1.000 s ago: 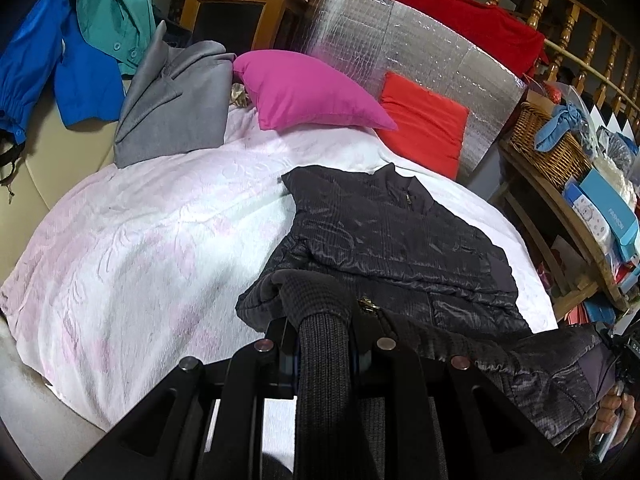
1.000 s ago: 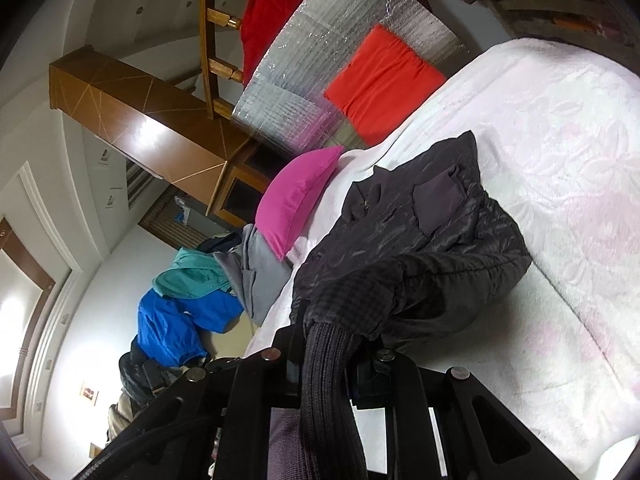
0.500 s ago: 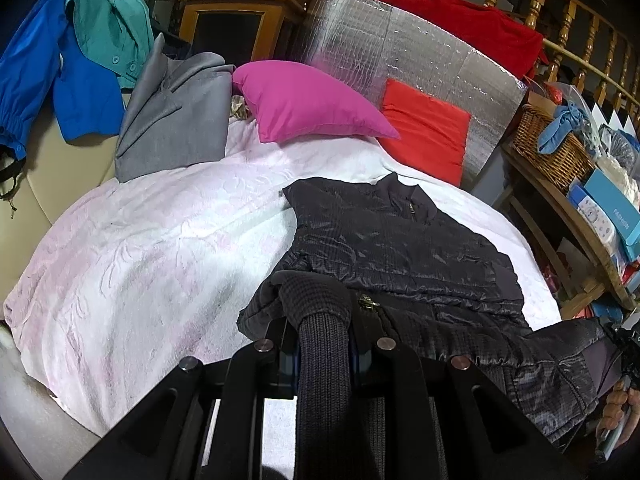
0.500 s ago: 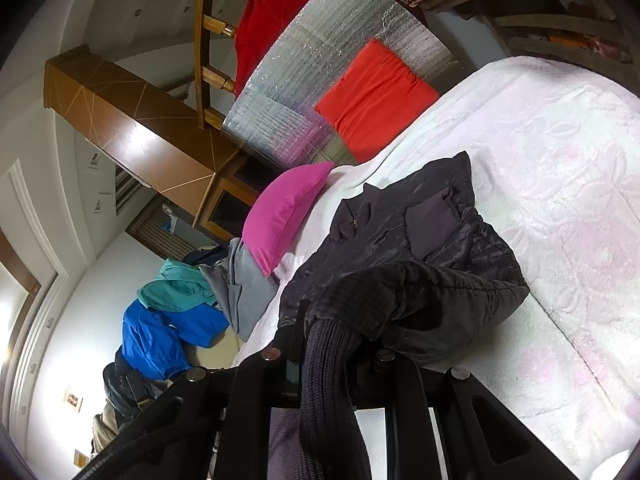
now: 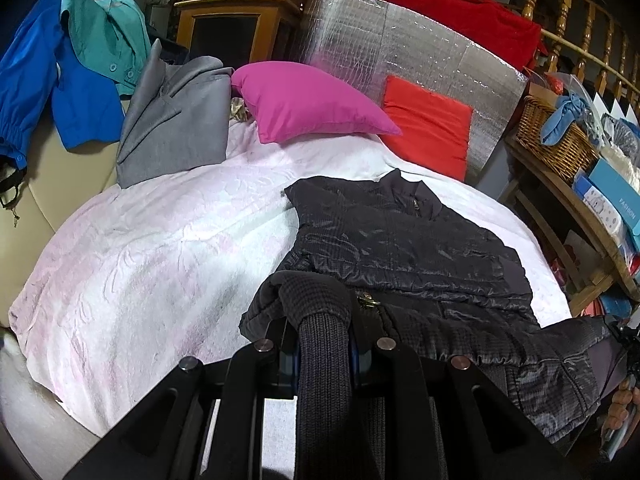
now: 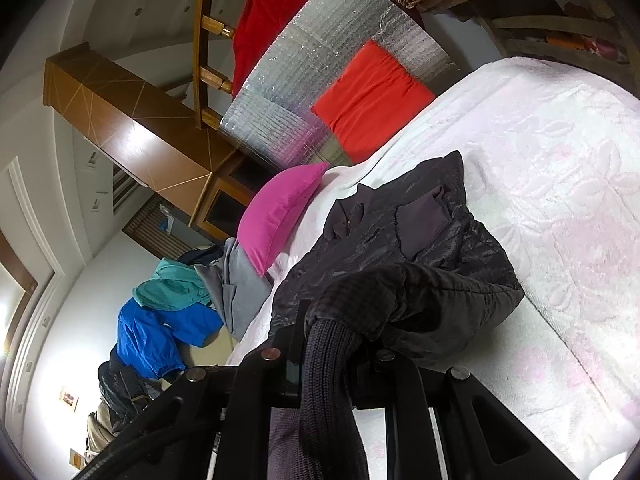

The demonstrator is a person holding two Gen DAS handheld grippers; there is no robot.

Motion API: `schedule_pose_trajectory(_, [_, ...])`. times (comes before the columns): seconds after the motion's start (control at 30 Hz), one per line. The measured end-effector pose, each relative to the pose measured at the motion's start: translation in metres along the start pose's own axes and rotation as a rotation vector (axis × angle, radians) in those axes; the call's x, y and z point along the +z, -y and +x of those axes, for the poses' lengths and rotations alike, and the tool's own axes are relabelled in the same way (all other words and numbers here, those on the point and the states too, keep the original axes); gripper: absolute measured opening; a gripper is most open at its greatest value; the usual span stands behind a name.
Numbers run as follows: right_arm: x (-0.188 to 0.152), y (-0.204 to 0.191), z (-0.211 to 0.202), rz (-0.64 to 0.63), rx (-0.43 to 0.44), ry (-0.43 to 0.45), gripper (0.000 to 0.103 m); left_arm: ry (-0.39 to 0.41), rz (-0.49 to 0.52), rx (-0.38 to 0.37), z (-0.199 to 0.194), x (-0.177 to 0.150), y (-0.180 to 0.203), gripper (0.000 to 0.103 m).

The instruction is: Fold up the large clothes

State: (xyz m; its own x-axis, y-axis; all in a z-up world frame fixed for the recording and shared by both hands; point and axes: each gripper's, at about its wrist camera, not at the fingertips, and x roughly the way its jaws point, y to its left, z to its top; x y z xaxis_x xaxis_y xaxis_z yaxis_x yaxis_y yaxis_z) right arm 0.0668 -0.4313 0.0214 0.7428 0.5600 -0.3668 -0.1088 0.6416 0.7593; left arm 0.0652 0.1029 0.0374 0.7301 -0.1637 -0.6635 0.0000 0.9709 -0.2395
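Note:
A dark quilted jacket [image 5: 396, 252] lies on the white and pink bedspread [image 5: 152, 256], collar toward the pillows. My left gripper [image 5: 324, 344] is shut on the jacket's ribbed knit hem [image 5: 320, 360] at its near left corner, and the fabric bunches over the fingers. In the right wrist view the same jacket [image 6: 404, 256] lies on the bedspread [image 6: 560, 184], and my right gripper [image 6: 328, 356] is shut on the ribbed hem [image 6: 328, 368] at the other corner. A hand [image 5: 622, 408] with that gripper shows at the lower right of the left wrist view.
A pink pillow [image 5: 308, 104] and a red cushion [image 5: 428, 128] lean on a silver foil panel [image 5: 400, 56] at the head. Grey [image 5: 176, 116], blue [image 5: 52, 84] and teal [image 5: 104, 36] garments pile at the left. A wooden shelf with a wicker basket [image 5: 556, 140] stands right.
Both grippers keep their hold on the hem. The jacket and bed have shifted slightly lower in the left wrist view; otherwise little differs.

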Motion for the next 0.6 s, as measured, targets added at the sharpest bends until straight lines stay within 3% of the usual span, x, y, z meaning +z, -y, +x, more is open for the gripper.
schedule_pose_trajectory(0.6, [-0.014,0.001,-0.01,-0.016,-0.018,0.001,0.015,0.006,-0.007,0.003,-0.006,-0.009,0.001,0.019])
